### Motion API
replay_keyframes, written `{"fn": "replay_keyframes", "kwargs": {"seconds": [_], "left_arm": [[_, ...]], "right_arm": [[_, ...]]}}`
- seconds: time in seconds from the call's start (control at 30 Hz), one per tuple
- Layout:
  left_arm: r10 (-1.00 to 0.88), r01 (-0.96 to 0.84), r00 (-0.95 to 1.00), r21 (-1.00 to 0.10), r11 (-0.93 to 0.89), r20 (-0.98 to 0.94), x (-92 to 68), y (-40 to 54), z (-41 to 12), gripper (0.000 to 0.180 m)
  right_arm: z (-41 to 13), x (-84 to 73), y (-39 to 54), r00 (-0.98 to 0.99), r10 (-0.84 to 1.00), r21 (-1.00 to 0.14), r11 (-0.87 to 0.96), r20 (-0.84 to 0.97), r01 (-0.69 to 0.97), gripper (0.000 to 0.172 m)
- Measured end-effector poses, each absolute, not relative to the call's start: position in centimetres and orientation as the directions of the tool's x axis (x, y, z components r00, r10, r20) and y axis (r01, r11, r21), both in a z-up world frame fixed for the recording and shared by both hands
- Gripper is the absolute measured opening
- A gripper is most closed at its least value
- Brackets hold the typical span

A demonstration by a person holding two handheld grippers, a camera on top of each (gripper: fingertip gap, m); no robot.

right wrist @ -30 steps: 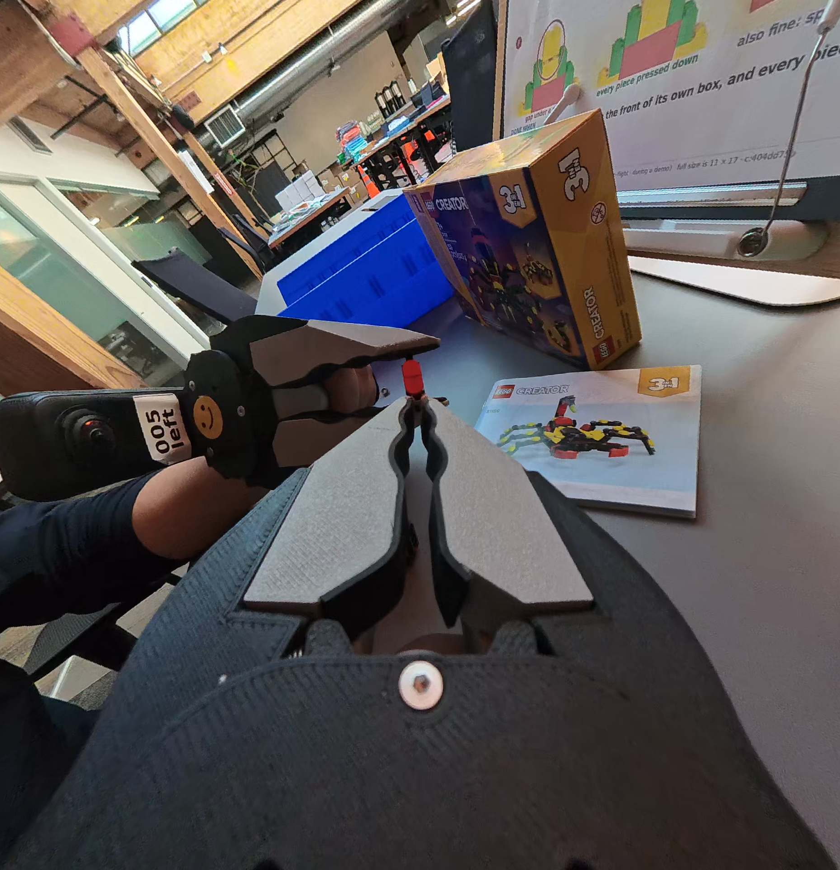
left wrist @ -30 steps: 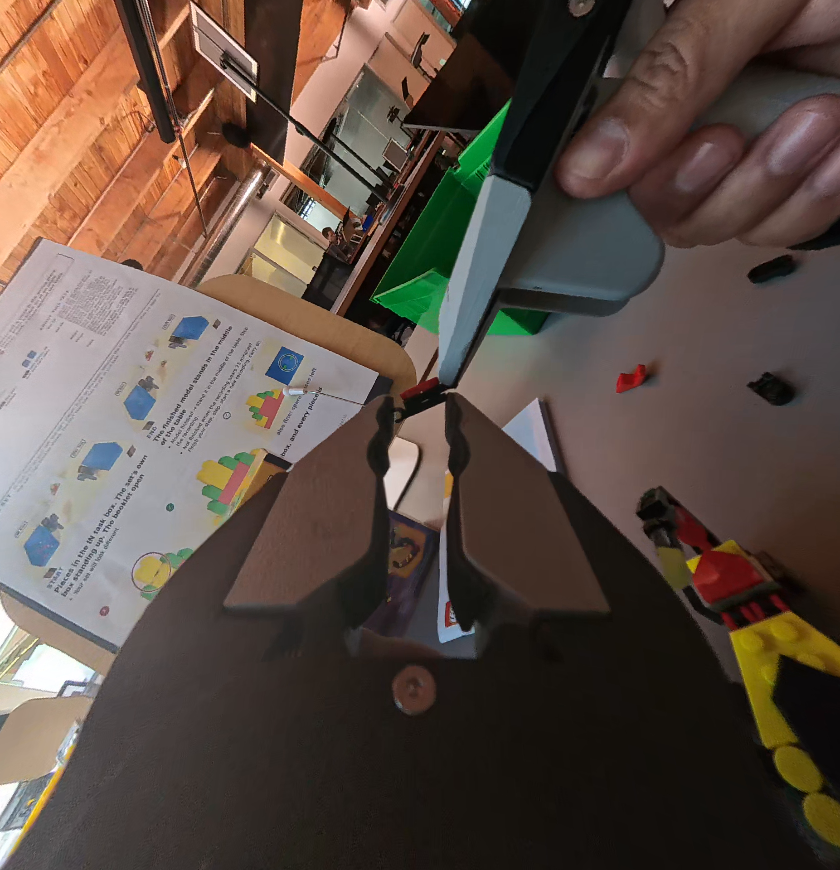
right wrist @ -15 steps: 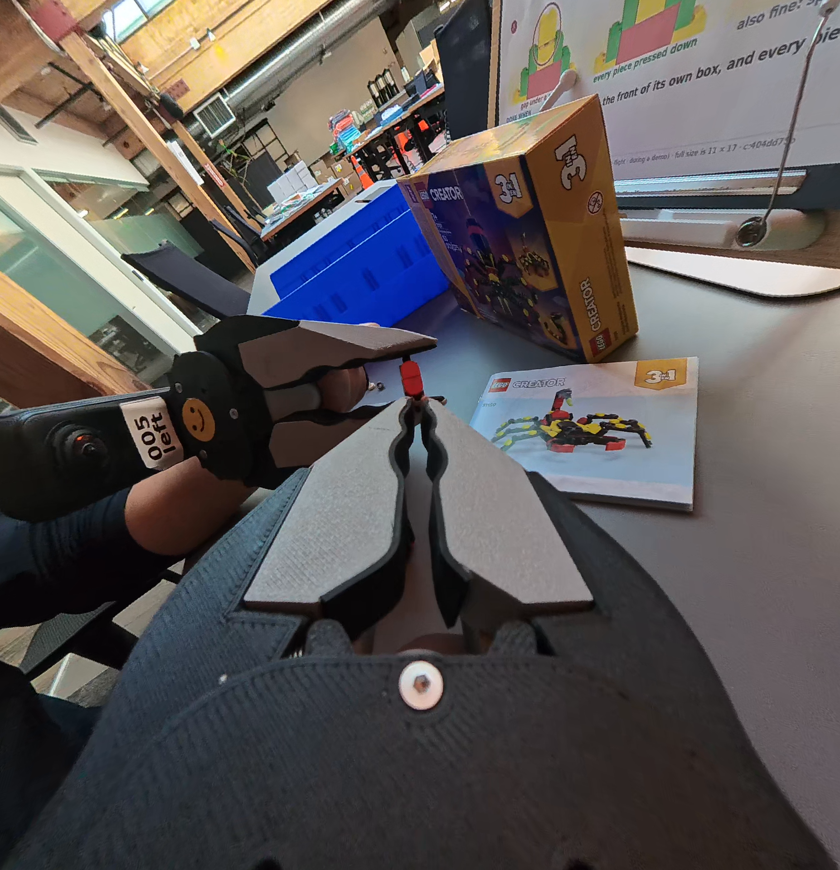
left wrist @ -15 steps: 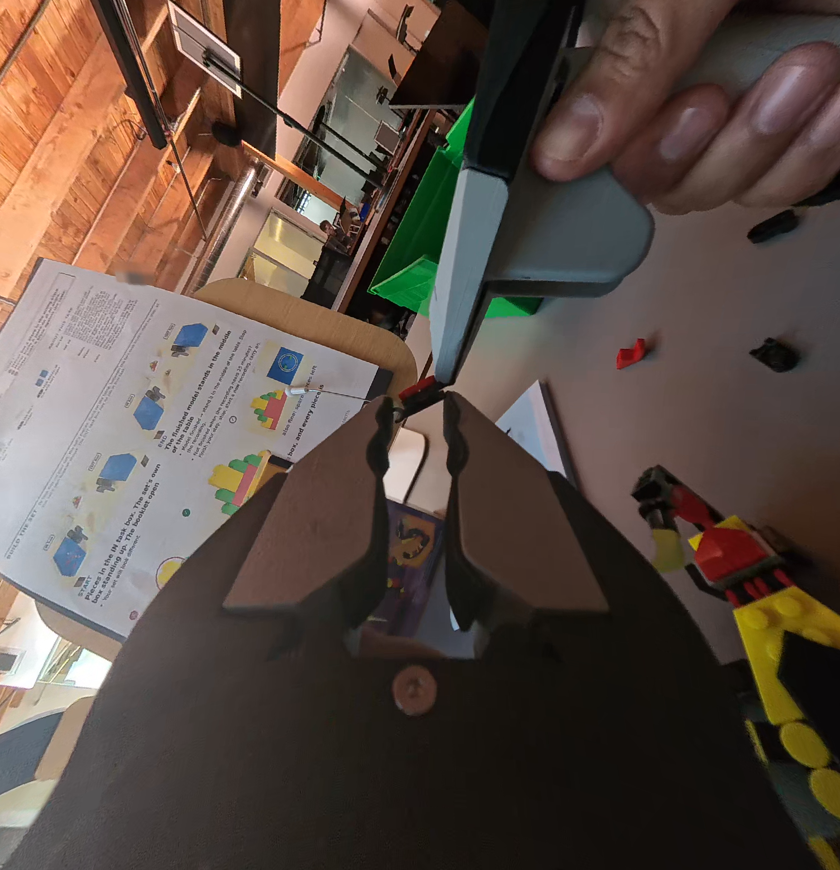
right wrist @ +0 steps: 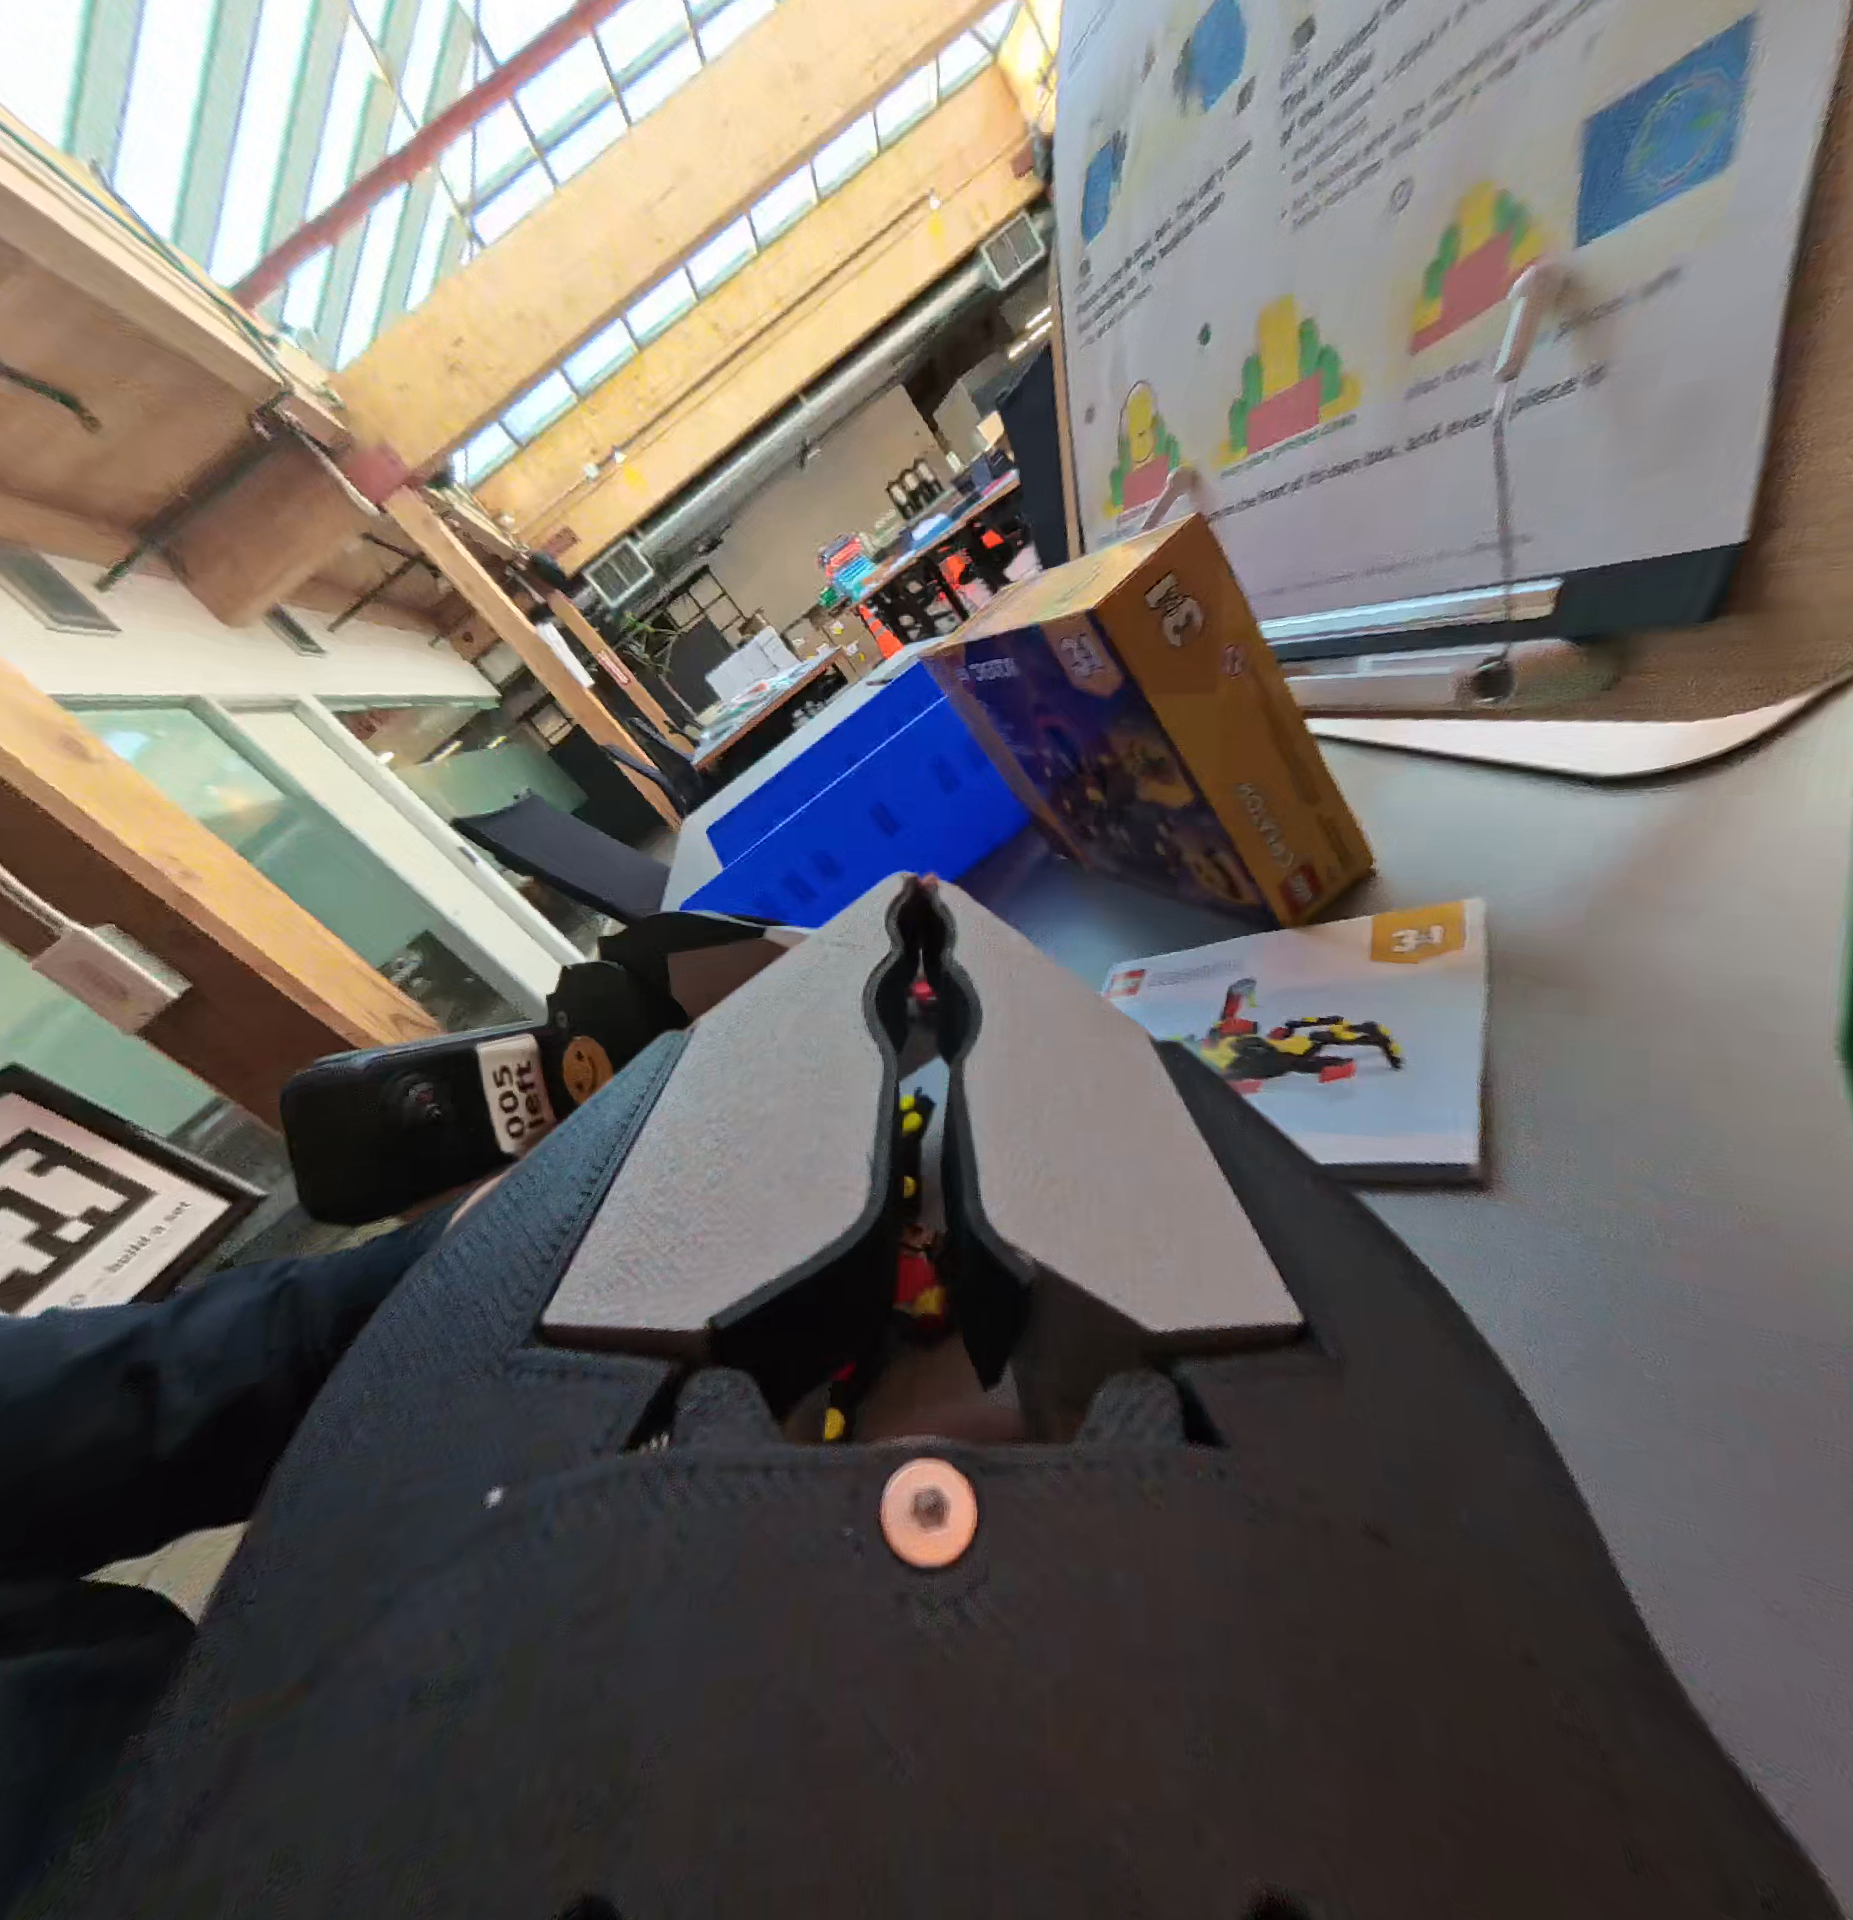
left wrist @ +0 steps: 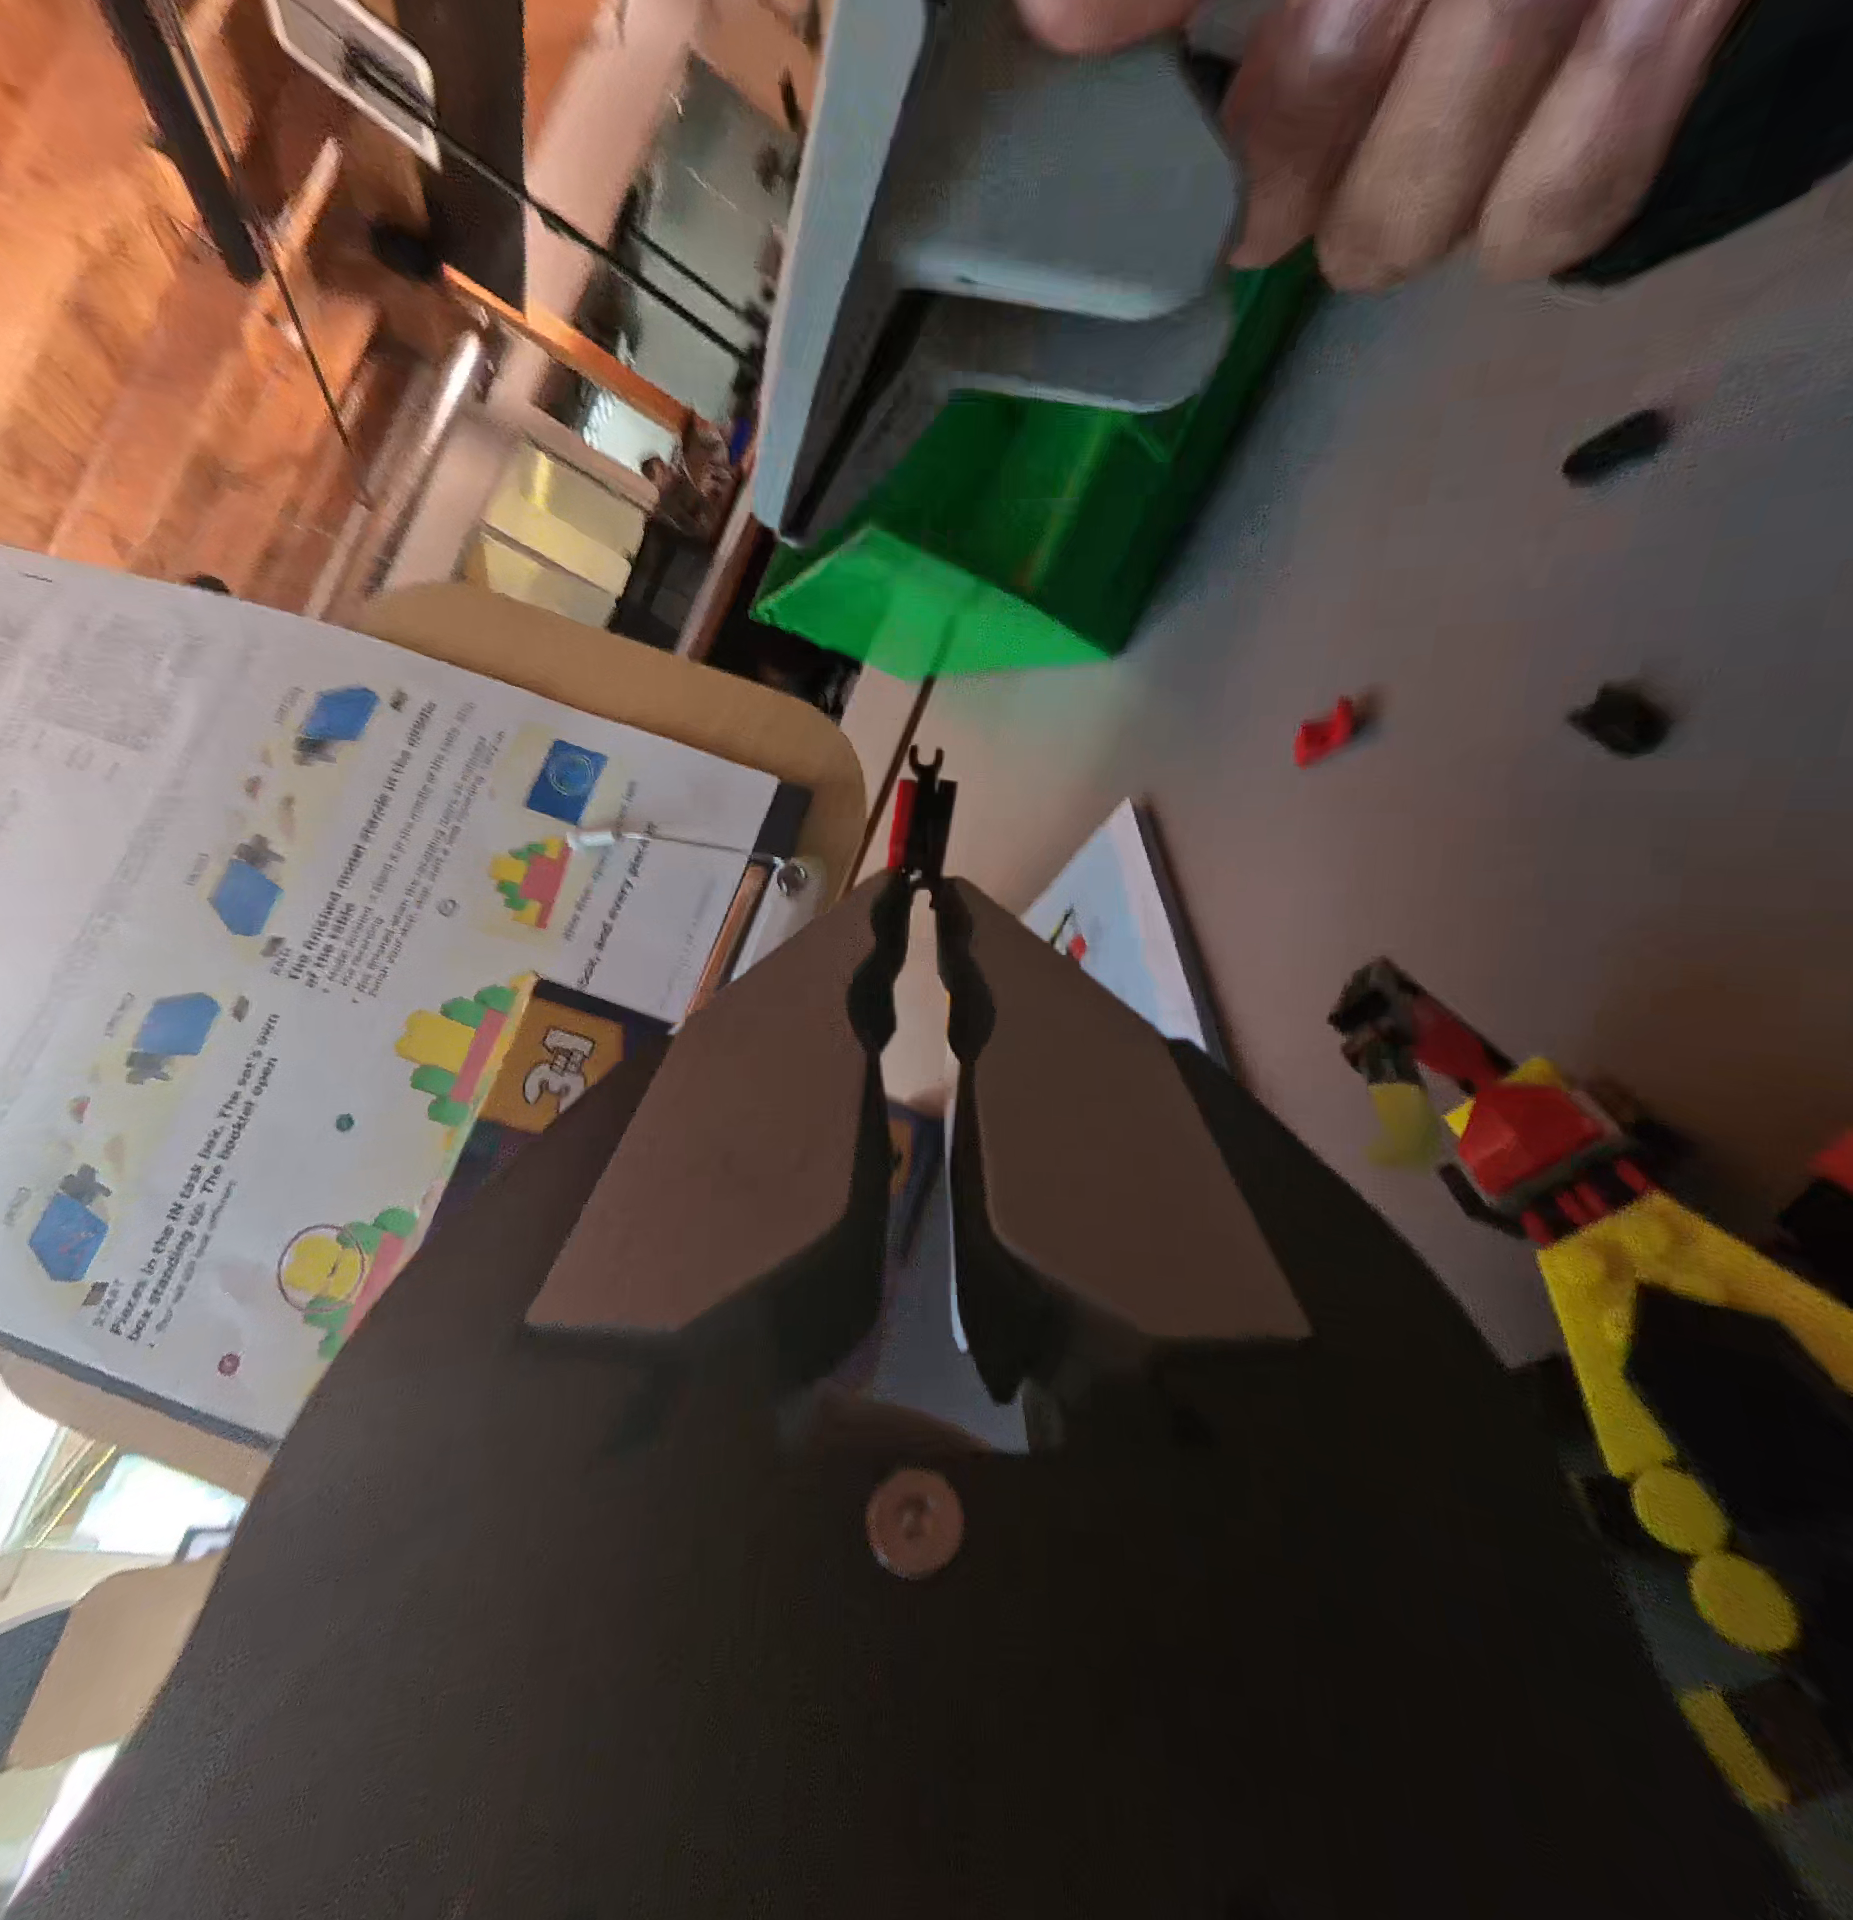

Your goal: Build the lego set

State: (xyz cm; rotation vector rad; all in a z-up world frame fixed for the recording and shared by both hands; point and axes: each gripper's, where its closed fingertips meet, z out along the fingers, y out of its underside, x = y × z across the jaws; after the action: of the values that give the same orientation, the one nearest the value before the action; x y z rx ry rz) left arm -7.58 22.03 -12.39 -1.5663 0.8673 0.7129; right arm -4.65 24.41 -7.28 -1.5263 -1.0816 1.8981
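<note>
Two handheld grippers show above a grey table (left wrist: 1524, 582). In the left wrist view, the left gripper (left wrist: 920, 883) has its brown fingers (left wrist: 776, 1091) nearly together, and their tips pinch the lower end of a small black-and-red brick piece (left wrist: 924, 821), which sticks out beyond the tips and ends in a little forked clip. The right gripper (right wrist: 920, 883) appears there too, higher in the frame, as a grey body in a person's hand (left wrist: 1421, 125), well apart from the held piece. In the right wrist view its grey fingers (right wrist: 1088, 1091) meet at the tips with nothing visible between them there. A partly built yellow, black and red brick model (left wrist: 1628, 1351) lies close on the table beside the left gripper. Farther out lie a loose red piece (left wrist: 1327, 727) and two loose black pieces (left wrist: 1618, 722), and behind them sits a green bin (left wrist: 1005, 520). Ahead of the right gripper rest an instruction booklet (right wrist: 1317, 1039), an upright set box (right wrist: 1161, 748) and a blue bin (right wrist: 860, 810). A printed sheet (left wrist: 278, 935) stands on a wooden board (left wrist: 693, 686) at the back.
</note>
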Motion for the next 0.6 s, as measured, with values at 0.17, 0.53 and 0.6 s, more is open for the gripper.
{"fn": "replay_keyframes", "kwargs": {"seconds": [0.17, 0.53, 0.6], "left_arm": [[-0.138, -0.764, 0.644, -0.642, -0.060, -0.753, -7.2, 22.4, -11.6, 0.004], [-0.088, -0.748, 0.663, -0.656, -0.095, -0.743, -7.8, 22.6, -11.5, 0.004], [-0.095, -0.732, 0.681, -0.676, -0.087, -0.726, -7.2, 22.6, -11.4, 0.004]], "right_arm": [[-6.7, -3.8, 25.8, -0.231, 0.799, -0.827, -0.558, -0.556, 0.061, 0.000], [-10.4, -6.3, 21.7, -0.261, 0.839, -0.871, -0.411, -0.477, 0.270, 0.011], [-10.4, -6.5, 21.4, -0.274, 0.835, -0.872, -0.409, -0.477, 0.269, 0.011]]}}
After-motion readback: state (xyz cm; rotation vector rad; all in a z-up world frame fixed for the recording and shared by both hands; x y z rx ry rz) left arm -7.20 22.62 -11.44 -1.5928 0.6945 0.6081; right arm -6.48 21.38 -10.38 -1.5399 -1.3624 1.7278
